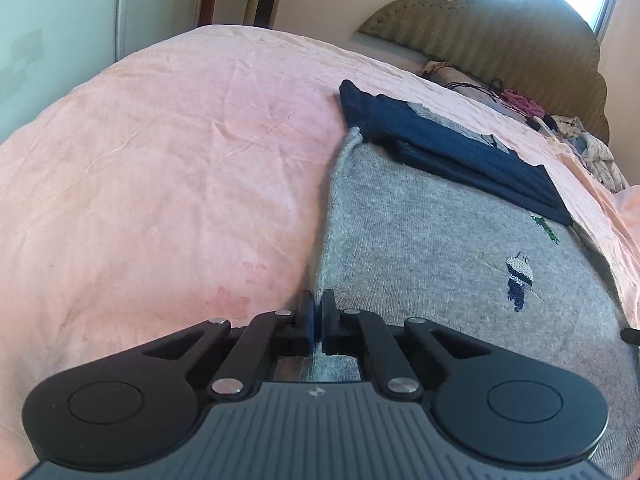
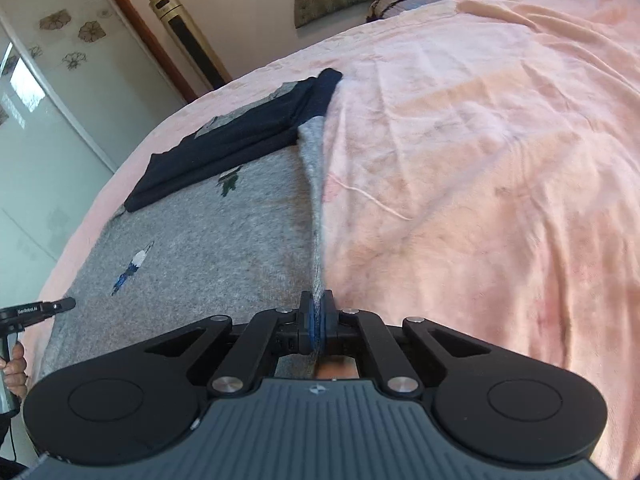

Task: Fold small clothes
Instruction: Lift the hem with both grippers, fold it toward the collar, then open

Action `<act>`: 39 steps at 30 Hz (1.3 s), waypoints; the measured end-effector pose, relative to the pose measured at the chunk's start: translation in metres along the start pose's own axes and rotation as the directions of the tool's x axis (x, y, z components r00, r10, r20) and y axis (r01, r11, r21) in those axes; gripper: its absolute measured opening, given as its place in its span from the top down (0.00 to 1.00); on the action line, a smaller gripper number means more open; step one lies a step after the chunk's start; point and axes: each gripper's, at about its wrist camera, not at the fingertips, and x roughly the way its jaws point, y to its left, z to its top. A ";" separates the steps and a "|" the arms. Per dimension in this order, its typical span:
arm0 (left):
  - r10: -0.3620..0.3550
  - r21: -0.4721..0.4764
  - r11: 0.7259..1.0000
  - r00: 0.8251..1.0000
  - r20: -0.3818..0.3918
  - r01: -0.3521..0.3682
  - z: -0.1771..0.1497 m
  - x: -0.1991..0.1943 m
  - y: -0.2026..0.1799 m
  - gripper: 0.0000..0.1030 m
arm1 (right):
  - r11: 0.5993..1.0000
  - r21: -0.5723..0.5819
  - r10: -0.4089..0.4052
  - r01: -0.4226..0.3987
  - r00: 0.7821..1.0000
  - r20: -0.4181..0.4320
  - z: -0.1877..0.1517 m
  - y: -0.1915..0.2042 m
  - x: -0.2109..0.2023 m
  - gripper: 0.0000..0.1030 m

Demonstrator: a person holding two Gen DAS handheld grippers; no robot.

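- Pink bedspread [image 1: 180, 152] is your work surface: wide and soft, rumpled on the rt side, so cloth prob drags rather than slides.
- Grey sweater [image 1: 420, 240] lies spread flat on it w/ the embroidered front up; this is the task's garment. Navy sleeves/trim [image 1: 448, 148] are already laid across its far end, so the next fold looks like the body, near hem toward the far end.
- You hold it at the two near corners, one per tool, which keeps the hem taut and level for lifting over.
- Left gripper [image 1: 319, 320]: jaws nearly closed at the sweater's left edge; grey cloth shows behind them, but I can't tell if any is actually pinched.
- Right gripper [image 2: 319, 320]: jaws clamped on the sweater's rt edge, a ridge of grey knit running up out of them toward the navy cuff.
- Headboard [image 1: 500, 40] and the clutter pile [image 1: 560, 128] of loose clothes and cords sit well beyond the sweater; not in the fold path, but don't overshoot.
- Tower fan [image 2: 188, 40] and wardrobe doors stand off the bed, no issue.
- Loose pale thread [image 2: 376, 200] lies on the spread just beside the rt edge; could snag.
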 end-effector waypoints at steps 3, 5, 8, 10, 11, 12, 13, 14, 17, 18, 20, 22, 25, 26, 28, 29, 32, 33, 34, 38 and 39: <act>-0.076 -0.065 0.995 0.996 -0.040 0.074 -0.008 -0.012 0.002 0.92 | 0.997 0.079 0.020 -0.021 1.000 0.014 -0.004 -0.007 0.000 0.90; -0.170 -0.134 0.978 0.983 -0.070 0.160 -0.022 -0.024 0.006 0.72 | 0.993 0.097 0.068 -0.068 0.998 0.005 -0.010 -0.002 -0.010 0.66; -0.167 -0.085 0.983 0.985 -0.048 0.162 -0.042 -0.036 -0.006 0.64 | 0.990 0.074 0.123 -0.120 0.992 -0.036 -0.026 0.011 -0.021 0.44; -0.097 -0.001 0.995 0.994 -0.051 0.097 -0.044 -0.035 -0.016 0.94 | 0.994 0.025 0.104 -0.103 0.992 -0.069 -0.035 0.022 -0.019 0.81; -0.093 0.005 0.996 0.995 -0.044 0.093 -0.043 -0.035 -0.014 0.94 | 0.997 -0.002 0.072 -0.073 0.994 -0.087 -0.038 0.025 -0.016 0.91; -0.072 0.021 0.997 0.997 -0.038 0.073 -0.041 -0.036 -0.012 0.94 | 0.997 -0.015 0.071 -0.072 0.994 -0.083 -0.039 0.025 -0.018 0.92; -0.045 0.036 0.998 0.998 -0.032 0.046 -0.039 -0.038 -0.008 0.94 | 0.998 -0.012 0.064 -0.065 0.995 -0.077 -0.039 0.020 -0.021 0.93; -0.043 0.033 0.998 0.998 -0.037 0.045 -0.038 -0.038 -0.003 0.94 | 0.999 -0.012 0.045 -0.046 0.997 -0.065 -0.038 0.017 -0.025 0.93; -0.067 0.040 0.997 0.996 -0.057 0.069 -0.041 -0.042 -0.003 0.91 | 0.997 0.060 0.051 -0.049 0.998 -0.043 -0.038 -0.004 -0.034 0.94; -0.091 0.011 0.996 0.993 -0.070 0.092 -0.043 -0.046 -0.002 0.87 | 0.995 0.087 0.061 -0.057 0.997 -0.039 -0.041 -0.007 -0.035 0.93; -0.192 -0.067 0.980 0.976 -0.105 0.186 -0.051 -0.055 0.003 0.58 | 0.990 0.111 0.095 -0.089 0.994 -0.045 -0.047 -0.006 -0.041 0.79; -0.301 -0.153 0.946 0.949 -0.090 0.285 -0.063 -0.066 0.008 0.19 | 0.972 0.143 0.196 -0.188 0.980 -0.040 -0.057 -0.003 -0.054 0.36; -0.335 -0.203 0.927 0.939 -0.078 0.314 -0.076 -0.067 0.004 0.33 | 0.940 0.184 0.308 -0.289 0.948 -0.085 -0.073 0.003 -0.061 0.40; -0.323 -0.198 0.933 0.942 -0.086 0.302 -0.077 -0.065 0.001 0.54 | 0.941 0.183 0.307 -0.284 0.945 -0.110 -0.078 0.008 -0.057 0.49; -0.307 -0.224 0.936 0.941 -0.141 0.272 -0.075 -0.055 0.004 0.93 | 0.959 0.146 0.266 -0.244 0.950 -0.161 -0.085 0.016 -0.045 0.90; -0.300 -0.227 0.937 0.945 -0.131 0.266 -0.073 -0.059 0.007 0.93 | 0.961 0.122 0.264 -0.247 0.952 -0.154 -0.087 0.018 -0.045 0.90; -0.210 -0.142 0.971 0.970 -0.122 0.193 -0.070 -0.074 0.015 0.93 | 0.966 0.079 0.252 -0.245 0.963 -0.093 -0.083 0.018 -0.067 0.90; -0.207 -0.142 0.972 0.970 -0.129 0.188 -0.072 -0.074 0.019 0.93 | 0.970 0.077 0.235 -0.229 0.969 -0.079 -0.082 0.013 -0.077 0.90; -0.219 -0.142 0.970 0.967 -0.134 0.200 -0.076 -0.073 0.022 0.93 | 0.976 0.079 0.207 -0.201 0.975 -0.075 -0.082 0.007 -0.083 0.91; -0.276 -0.152 0.954 0.954 -0.117 0.257 -0.081 -0.078 0.022 0.82 | 0.968 0.165 0.205 -0.187 0.974 -0.097 -0.093 -0.016 -0.075 0.91; -0.313 -0.188 0.939 0.943 -0.114 0.289 -0.083 -0.079 0.025 0.65 | 0.964 0.180 0.213 -0.195 0.974 -0.084 -0.093 -0.017 -0.076 0.84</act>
